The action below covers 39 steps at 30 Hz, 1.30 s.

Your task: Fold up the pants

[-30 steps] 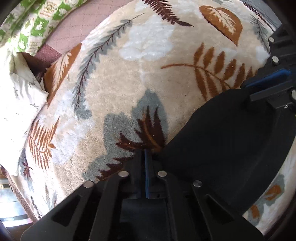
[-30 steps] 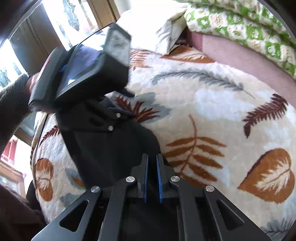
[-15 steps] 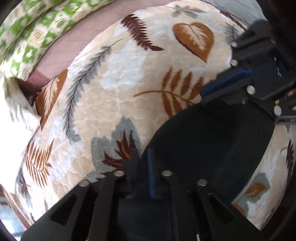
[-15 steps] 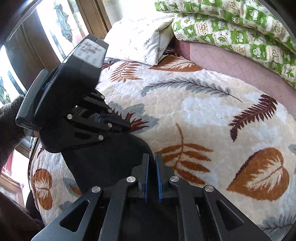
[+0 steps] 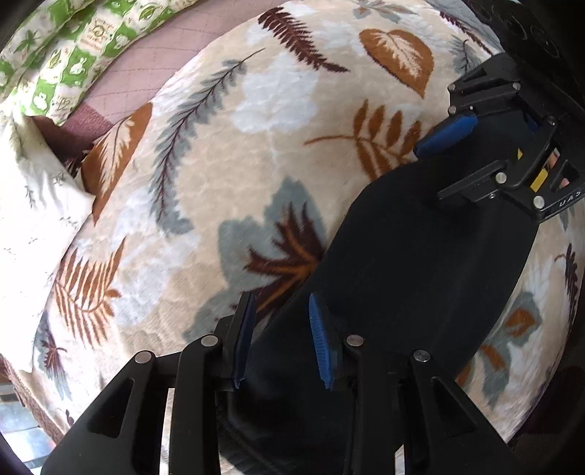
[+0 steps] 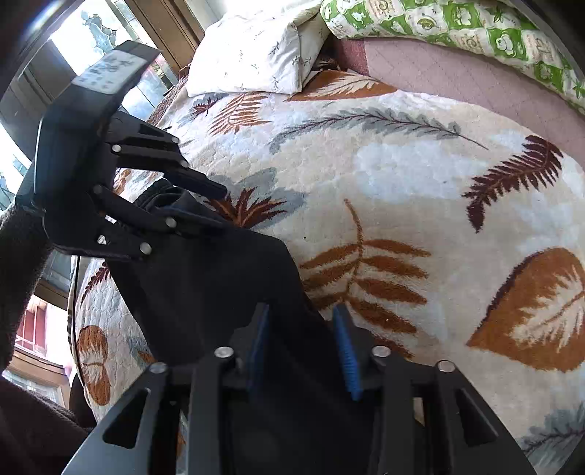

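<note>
Spread across the bed, a cream blanket [image 5: 226, 175] patterned with brown and grey leaves filled both views, with a green-checked quilt [image 6: 475, 25] and a white pillow [image 6: 256, 54] at its far edge beside a window [image 6: 84, 40]. On the blanket lay the black pants [image 5: 409, 270], folded into a flat dark slab with one bunched end. The left hand-held gripper [image 5: 279, 339] hung over that bunched end, its blue-padded fingers apart and gripping nothing. The right hand-held gripper [image 6: 301, 347] sat at the opposite end, fingers likewise spread, cloth lying loose between them.
</note>
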### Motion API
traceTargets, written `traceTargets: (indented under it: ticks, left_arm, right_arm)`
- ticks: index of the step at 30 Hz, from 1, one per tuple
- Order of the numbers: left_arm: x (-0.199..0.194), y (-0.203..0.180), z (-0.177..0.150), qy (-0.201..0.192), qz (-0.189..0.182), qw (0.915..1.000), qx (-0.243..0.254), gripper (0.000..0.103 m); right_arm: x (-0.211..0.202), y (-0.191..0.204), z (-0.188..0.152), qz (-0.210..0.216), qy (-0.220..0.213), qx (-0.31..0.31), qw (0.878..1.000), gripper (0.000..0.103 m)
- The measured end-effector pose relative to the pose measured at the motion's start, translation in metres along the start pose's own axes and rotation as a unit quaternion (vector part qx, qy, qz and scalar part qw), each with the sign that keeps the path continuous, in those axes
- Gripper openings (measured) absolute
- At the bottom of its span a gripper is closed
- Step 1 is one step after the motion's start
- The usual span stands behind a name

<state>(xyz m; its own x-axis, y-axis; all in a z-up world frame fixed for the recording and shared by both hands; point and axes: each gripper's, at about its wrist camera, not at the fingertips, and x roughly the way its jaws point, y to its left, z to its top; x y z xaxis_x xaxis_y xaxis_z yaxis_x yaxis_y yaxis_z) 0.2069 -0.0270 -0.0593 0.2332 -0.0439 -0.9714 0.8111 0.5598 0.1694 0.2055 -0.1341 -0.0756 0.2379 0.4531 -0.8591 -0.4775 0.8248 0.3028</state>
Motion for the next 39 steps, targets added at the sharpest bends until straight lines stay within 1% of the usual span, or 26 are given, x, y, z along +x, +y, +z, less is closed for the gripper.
traceTargets:
  ticks: [1, 2, 5, 6, 8, 9, 10, 12, 13, 15, 18, 19, 20, 21, 22, 23, 24, 26, 27, 28, 29, 31, 35, 36, 38, 39]
  left_arm:
    - [0.004, 0.002, -0.001, 0.008, 0.001, 1.0000, 0.002, 0.028]
    - [0.008, 0.000, -0.002, 0.019, 0.006, 0.9998, 0.008, 0.028]
    - [0.022, -0.010, -0.006, 0.039, 0.026, 0.9981, 0.040, 0.029]
    - [0.022, -0.014, -0.007, 0.034, 0.034, 0.9976, 0.049, 0.029]
    - [0.022, -0.016, -0.010, 0.033, 0.037, 0.9973, 0.053, 0.028]
    - [0.021, -0.016, -0.010, 0.034, 0.035, 0.9975, 0.051, 0.028]
    - [0.017, -0.014, -0.011, 0.030, 0.021, 0.9982, 0.047, 0.028]
    - [0.008, -0.015, -0.013, 0.018, -0.014, 0.9989, 0.041, 0.028]
    - [0.005, -0.017, -0.012, 0.011, -0.020, 0.9987, 0.045, 0.029]
    - [0.004, -0.027, -0.011, 0.011, -0.009, 0.9978, 0.065, 0.030]
    - [0.014, -0.037, -0.004, 0.028, 0.002, 0.9959, 0.086, 0.031]
    - [0.020, -0.036, -0.001, 0.034, 0.004, 0.9956, 0.087, 0.037]
    - [0.024, -0.033, 0.002, 0.037, 0.004, 0.9963, 0.078, 0.046]
    - [0.025, -0.027, 0.009, 0.040, -0.004, 0.9974, 0.060, 0.050]
    - [0.029, -0.018, 0.013, 0.043, -0.018, 0.9982, 0.039, 0.052]
    - [0.032, -0.009, 0.015, 0.050, -0.041, 0.9979, 0.005, 0.052]
    - [0.035, -0.004, 0.015, 0.056, -0.054, 0.9969, -0.016, 0.051]
    - [0.032, -0.004, 0.009, 0.041, -0.071, 0.9964, -0.022, 0.031]
    - [0.029, -0.008, 0.005, 0.030, -0.063, 0.9975, -0.015, 0.028]
    - [0.027, -0.011, 0.002, 0.024, -0.062, 0.9978, -0.010, 0.018]
    - [0.026, -0.014, 0.000, 0.018, -0.061, 0.9979, -0.012, 0.013]
    - [0.021, -0.016, -0.004, 0.007, -0.056, 0.9982, -0.020, 0.011]
    - [0.020, -0.007, -0.005, -0.003, -0.052, 0.9965, -0.065, 0.010]
    - [0.019, -0.003, -0.004, -0.006, -0.042, 0.9966, -0.071, 0.010]
    - [0.016, 0.012, -0.001, -0.011, -0.037, 0.9952, -0.090, 0.010]
    - [0.020, 0.020, 0.007, -0.016, -0.033, 0.9947, -0.096, 0.010]
  right_arm:
    - [0.001, 0.003, 0.001, -0.001, -0.003, -0.006, 1.000, 0.041]
    - [0.004, 0.004, 0.003, 0.002, -0.001, -0.009, 1.000, 0.045]
    - [0.015, 0.006, 0.011, -0.007, 0.010, -0.016, 1.000, 0.047]
    - [0.019, 0.006, 0.013, -0.013, 0.012, -0.018, 1.000, 0.047]
    - [0.023, 0.005, 0.014, -0.007, 0.017, -0.019, 1.000, 0.047]
    - [0.023, 0.005, 0.014, -0.005, 0.018, -0.021, 1.000, 0.046]
    - [0.024, 0.005, 0.014, 0.001, 0.022, -0.023, 1.000, 0.045]
    - [0.025, 0.005, 0.012, 0.017, 0.028, -0.023, 0.999, 0.041]
    - [0.025, 0.006, 0.012, 0.021, 0.029, -0.024, 0.999, 0.038]
    - [0.025, 0.007, 0.011, 0.020, 0.028, -0.028, 0.999, 0.036]
    - [0.024, 0.006, 0.010, 0.020, 0.024, -0.022, 0.999, 0.034]
    - [0.024, 0.006, 0.010, 0.022, 0.022, -0.021, 0.999, 0.030]
    - [0.023, 0.007, 0.009, 0.022, 0.020, -0.021, 0.999, 0.028]
    - [0.022, 0.008, 0.008, 0.019, 0.019, -0.022, 0.999, 0.027]
    - [0.022, 0.008, 0.008, 0.018, 0.018, -0.022, 0.999, 0.024]
    - [0.022, 0.009, 0.008, 0.018, 0.019, -0.024, 0.999, 0.022]
    - [0.021, 0.009, 0.007, 0.014, 0.016, -0.027, 0.999, 0.021]
    - [0.019, 0.009, 0.007, 0.013, 0.013, -0.026, 0.999, 0.017]
    - [0.018, 0.009, 0.006, 0.010, 0.008, -0.026, 1.000, 0.016]
    - [0.017, 0.009, 0.006, 0.010, 0.006, -0.026, 1.000, 0.014]
    - [0.016, 0.010, 0.005, 0.010, 0.002, -0.027, 1.000, 0.013]
    - [0.013, 0.012, 0.003, 0.008, -0.006, -0.029, 1.000, 0.011]
    - [0.003, 0.019, -0.003, -0.004, -0.023, -0.032, 0.999, 0.009]
    - [0.002, 0.019, -0.003, -0.003, -0.024, -0.031, 0.999, 0.009]
    - [-0.001, 0.020, -0.001, -0.014, -0.029, -0.035, 0.999, 0.009]
    - [-0.002, 0.019, 0.001, -0.013, -0.027, -0.032, 0.999, 0.009]
